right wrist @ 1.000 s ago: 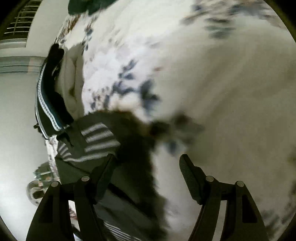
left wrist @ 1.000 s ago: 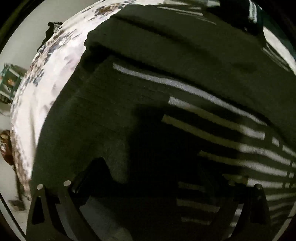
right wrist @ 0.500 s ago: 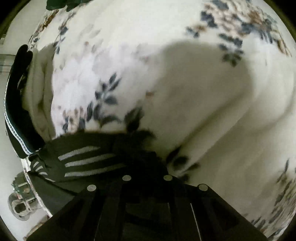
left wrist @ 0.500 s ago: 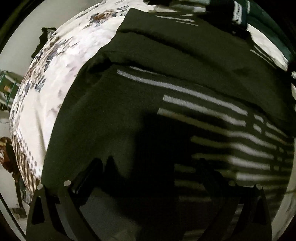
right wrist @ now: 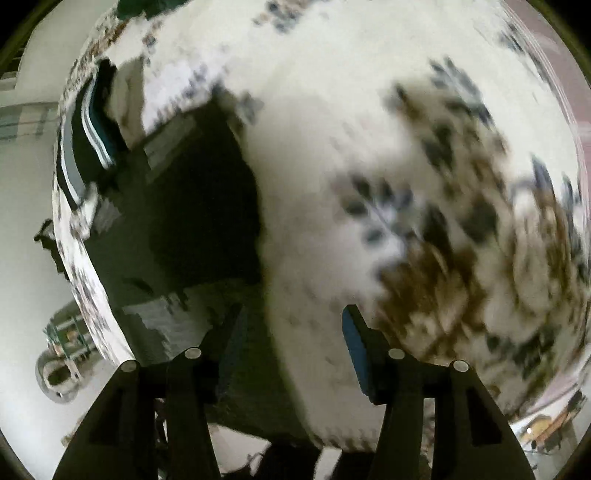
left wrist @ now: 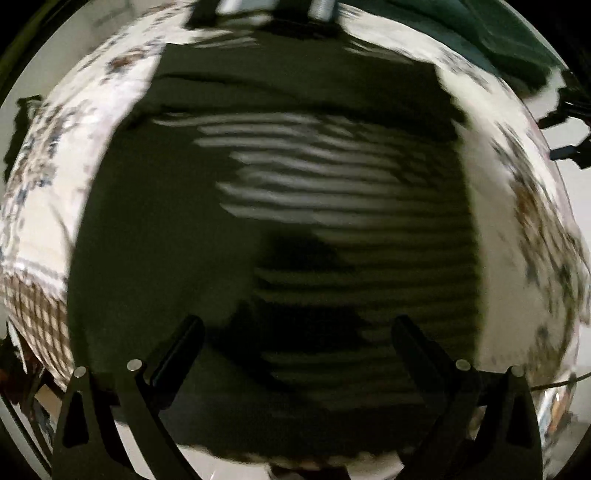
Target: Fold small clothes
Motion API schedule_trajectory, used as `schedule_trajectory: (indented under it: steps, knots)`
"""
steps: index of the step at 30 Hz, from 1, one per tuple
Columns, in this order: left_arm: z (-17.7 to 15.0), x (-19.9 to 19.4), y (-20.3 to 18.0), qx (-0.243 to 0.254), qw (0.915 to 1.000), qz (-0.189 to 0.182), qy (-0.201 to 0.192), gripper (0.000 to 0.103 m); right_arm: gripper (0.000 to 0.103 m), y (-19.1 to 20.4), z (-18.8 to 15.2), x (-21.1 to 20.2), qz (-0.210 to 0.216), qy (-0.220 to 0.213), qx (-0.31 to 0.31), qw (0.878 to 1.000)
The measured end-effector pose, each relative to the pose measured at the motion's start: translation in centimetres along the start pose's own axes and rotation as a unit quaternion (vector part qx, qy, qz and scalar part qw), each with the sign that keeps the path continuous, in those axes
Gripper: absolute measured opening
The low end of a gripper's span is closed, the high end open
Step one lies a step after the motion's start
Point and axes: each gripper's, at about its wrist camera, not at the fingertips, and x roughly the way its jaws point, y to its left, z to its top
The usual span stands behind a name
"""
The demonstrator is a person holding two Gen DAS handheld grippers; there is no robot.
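A dark green garment with white stripes (left wrist: 295, 177) lies flat on the floral bedsheet (left wrist: 44, 206), its sides folded in so it forms a rough rectangle. My left gripper (left wrist: 295, 325) hovers above its near end, open, with nothing between the fingers. In the right wrist view the same garment (right wrist: 192, 221) lies to the left. My right gripper (right wrist: 291, 314) hangs over its right edge and the bedsheet (right wrist: 369, 147). Its jaws are opening and hold nothing. Both views are blurred by motion.
A stack of folded clothes (right wrist: 88, 147) with striped edges sits at the far end of the bed, beyond the garment. A dark teal cloth (left wrist: 480, 29) lies at the top right. The bed's edge and the floor show at the left (right wrist: 22, 258).
My right gripper, shut on the garment's edge half a second ago, has let go and pulled up and away. My left gripper has risen, so the whole garment now shows.
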Motion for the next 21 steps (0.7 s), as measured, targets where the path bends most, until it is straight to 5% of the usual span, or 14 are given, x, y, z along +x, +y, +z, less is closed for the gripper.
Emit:
schedule_trajectory:
  steps: [7,9,13,17,21]
  knots:
    - [-5.9,4.2,-11.7,0.042,0.9967,-0.028,0.064,0.102,0.056,-6.6,-2.6,4.6,0.031,0.053,0.008,0.998]
    - [-6.4,5.6,-14.1,0.052,0.9956,-0.025,0.075,0.095,0.056,-7.3,-2.1,5.0,0.034,0.055,-0.004,0.998]
    - [-7.0,8.2,-17.7,0.058,0.9953,0.042,0.065,0.064,0.056,-7.3,0.3,4.9,0.046,0.051,-0.026,0.997]
    - [-6.5,7.4,-17.7,0.008,0.9967,0.072,0.036,0.008,0.056,-6.0,4.1,4.3,0.079,0.037,-0.053,0.995]
    - [-6.8,4.3,-17.4,-0.014,0.9974,0.071,0.001,0.007,0.056,-3.8,9.2,4.5,0.124,0.021,-0.059,0.99]
